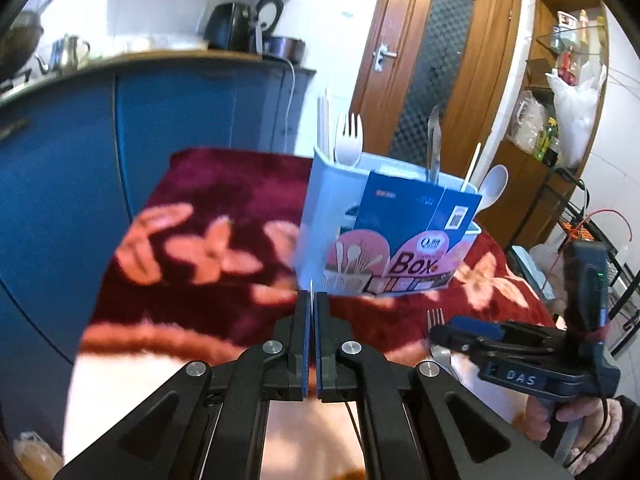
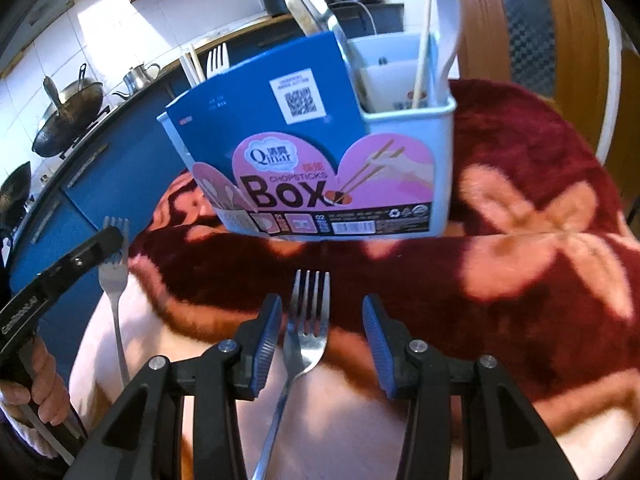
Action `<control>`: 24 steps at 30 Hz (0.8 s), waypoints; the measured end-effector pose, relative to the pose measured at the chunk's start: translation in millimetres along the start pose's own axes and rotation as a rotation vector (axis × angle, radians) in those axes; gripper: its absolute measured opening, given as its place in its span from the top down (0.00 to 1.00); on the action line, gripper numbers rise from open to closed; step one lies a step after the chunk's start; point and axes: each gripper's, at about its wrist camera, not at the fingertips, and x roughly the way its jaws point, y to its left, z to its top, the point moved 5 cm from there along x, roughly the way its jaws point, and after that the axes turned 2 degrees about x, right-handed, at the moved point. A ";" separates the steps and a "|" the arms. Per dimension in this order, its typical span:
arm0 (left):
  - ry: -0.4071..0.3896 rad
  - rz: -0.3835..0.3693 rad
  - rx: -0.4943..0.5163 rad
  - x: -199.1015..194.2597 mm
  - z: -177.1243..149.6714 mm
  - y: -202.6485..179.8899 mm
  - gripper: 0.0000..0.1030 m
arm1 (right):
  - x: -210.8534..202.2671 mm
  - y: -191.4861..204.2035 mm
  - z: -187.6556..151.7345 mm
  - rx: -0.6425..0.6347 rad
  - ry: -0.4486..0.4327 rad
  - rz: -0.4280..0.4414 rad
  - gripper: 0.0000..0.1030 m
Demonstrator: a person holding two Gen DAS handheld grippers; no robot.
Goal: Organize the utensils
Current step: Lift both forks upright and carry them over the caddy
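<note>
A pale blue chopsticks box (image 1: 328, 216) (image 2: 408, 168) with a blue and pink label stands on a dark red flowered blanket. It holds a white plastic fork (image 1: 349, 140), chopsticks, metal tongs (image 1: 435, 140) and a white spoon (image 1: 493, 190) (image 2: 446, 20). My left gripper (image 1: 311, 300) is shut on a metal fork (image 2: 114, 280), seen edge-on between its pads, lifted left of the box. My right gripper (image 2: 322, 332) is open around a second metal fork (image 2: 308, 320) lying on the blanket in front of the box; it also shows in the left wrist view (image 1: 436, 332).
The blanket (image 2: 540, 220) covers a small table. Blue kitchen cabinets (image 1: 120, 140) with woks, a kettle and appliances stand behind and left. A wooden door (image 1: 432, 72) and shelves with bags (image 1: 568, 100) are at the right.
</note>
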 end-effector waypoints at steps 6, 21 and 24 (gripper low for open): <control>-0.023 -0.008 0.007 -6.9 4.2 -6.2 0.99 | 1.5 -0.6 1.5 0.037 0.008 0.116 0.86; -0.188 0.055 0.022 -44.5 23.7 -17.0 0.99 | -85.8 40.0 3.1 -0.169 -0.349 0.011 0.97; -0.238 0.062 0.021 -57.1 32.2 -19.5 0.99 | -103.8 44.5 3.6 -0.188 -0.415 -0.012 0.97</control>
